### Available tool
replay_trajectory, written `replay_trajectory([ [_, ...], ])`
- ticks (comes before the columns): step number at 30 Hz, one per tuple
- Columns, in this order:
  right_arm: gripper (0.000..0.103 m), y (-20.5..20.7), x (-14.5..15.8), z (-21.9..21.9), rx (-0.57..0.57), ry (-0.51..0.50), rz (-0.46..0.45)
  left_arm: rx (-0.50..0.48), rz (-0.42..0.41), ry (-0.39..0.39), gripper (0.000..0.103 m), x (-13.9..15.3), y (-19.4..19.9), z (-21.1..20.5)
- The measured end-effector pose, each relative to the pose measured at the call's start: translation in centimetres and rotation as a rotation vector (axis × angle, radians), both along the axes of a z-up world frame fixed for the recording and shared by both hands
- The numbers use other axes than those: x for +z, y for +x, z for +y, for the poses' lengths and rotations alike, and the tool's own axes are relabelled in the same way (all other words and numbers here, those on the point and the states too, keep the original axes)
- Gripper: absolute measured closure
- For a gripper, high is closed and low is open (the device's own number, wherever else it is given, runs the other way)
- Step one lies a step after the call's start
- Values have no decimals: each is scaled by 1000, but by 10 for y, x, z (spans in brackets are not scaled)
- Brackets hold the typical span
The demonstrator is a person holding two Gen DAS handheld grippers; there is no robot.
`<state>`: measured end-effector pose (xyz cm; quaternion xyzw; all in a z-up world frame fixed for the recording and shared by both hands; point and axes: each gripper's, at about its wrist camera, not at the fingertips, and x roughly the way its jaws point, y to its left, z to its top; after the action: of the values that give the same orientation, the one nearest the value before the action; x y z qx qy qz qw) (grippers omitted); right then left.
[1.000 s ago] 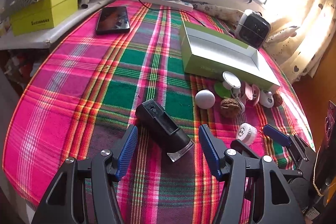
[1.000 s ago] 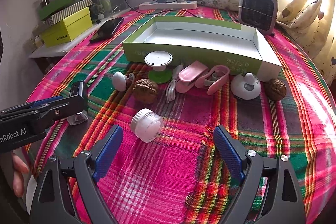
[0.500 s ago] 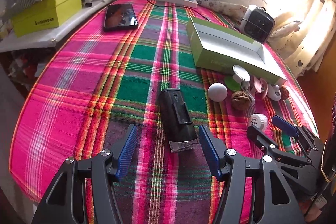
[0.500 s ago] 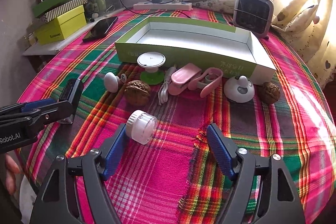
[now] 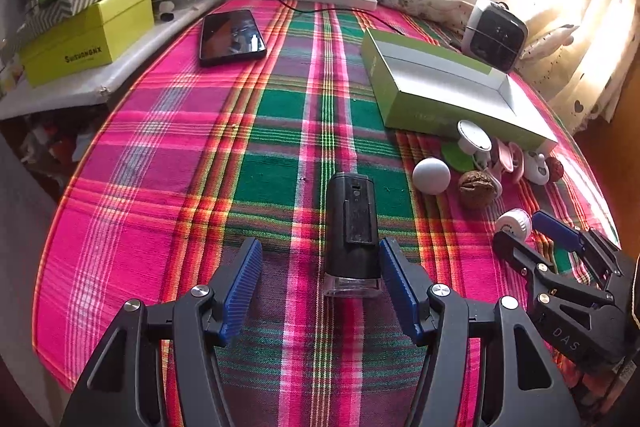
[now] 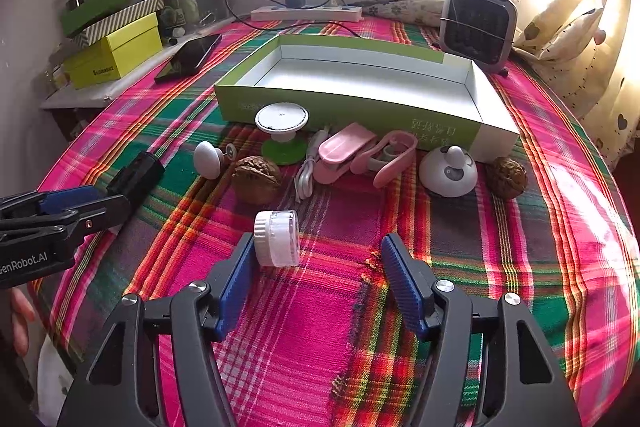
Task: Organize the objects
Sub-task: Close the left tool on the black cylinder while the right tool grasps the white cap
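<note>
A black oblong device (image 5: 351,223) lies on the plaid cloth between the fingers of my left gripper (image 5: 320,269). The gripper is open; its right pad (image 5: 394,277) is right beside the device and the left pad stands well apart. A small white ribbed jar (image 6: 277,238) lies on its side between the closing jaws of my right gripper (image 6: 320,269). The jar rests against the left pad (image 6: 236,279), with a wide gap to the right pad. In the right wrist view my left gripper (image 6: 106,201) sits at the left edge by the black device (image 6: 136,174).
An empty green tray box (image 6: 360,113) stands behind a row of small things: a white disc on a green base (image 6: 282,131), pink clips (image 6: 360,155), two walnuts (image 6: 256,179), white knobs (image 6: 448,171) and a cable. A phone (image 5: 232,37), power strip, fan and stacked boxes lie farther back.
My left gripper has swung round, so the black device now lies straight between its fingers. The right jaws have narrowed and the white jar now sits against the left pad.
</note>
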<state>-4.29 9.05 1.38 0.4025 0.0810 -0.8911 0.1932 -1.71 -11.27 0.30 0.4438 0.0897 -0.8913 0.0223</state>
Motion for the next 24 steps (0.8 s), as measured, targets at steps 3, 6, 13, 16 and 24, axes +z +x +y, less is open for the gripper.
replay_trajectory([
  [3, 42, 0, 0, -2, 2, 0, 1, -9, 6, -23, 44, -1, -3, 3],
  [6, 45, 0, 0, -2, -1, 8, 6, -9, 14, -19, 44, -1, -3, 2],
  [13, 56, -1, 0, -1, -4, 3, 8, -36, 17, -45, 64, 0, -7, 7],
  [16, 61, -1, 0, -1, -2, -3, 6, -45, 19, -41, 71, 1, -8, 9],
  [24, 74, -1, 0, 0, 0, -10, 10, -64, 28, -29, 78, 0, -11, 13],
])
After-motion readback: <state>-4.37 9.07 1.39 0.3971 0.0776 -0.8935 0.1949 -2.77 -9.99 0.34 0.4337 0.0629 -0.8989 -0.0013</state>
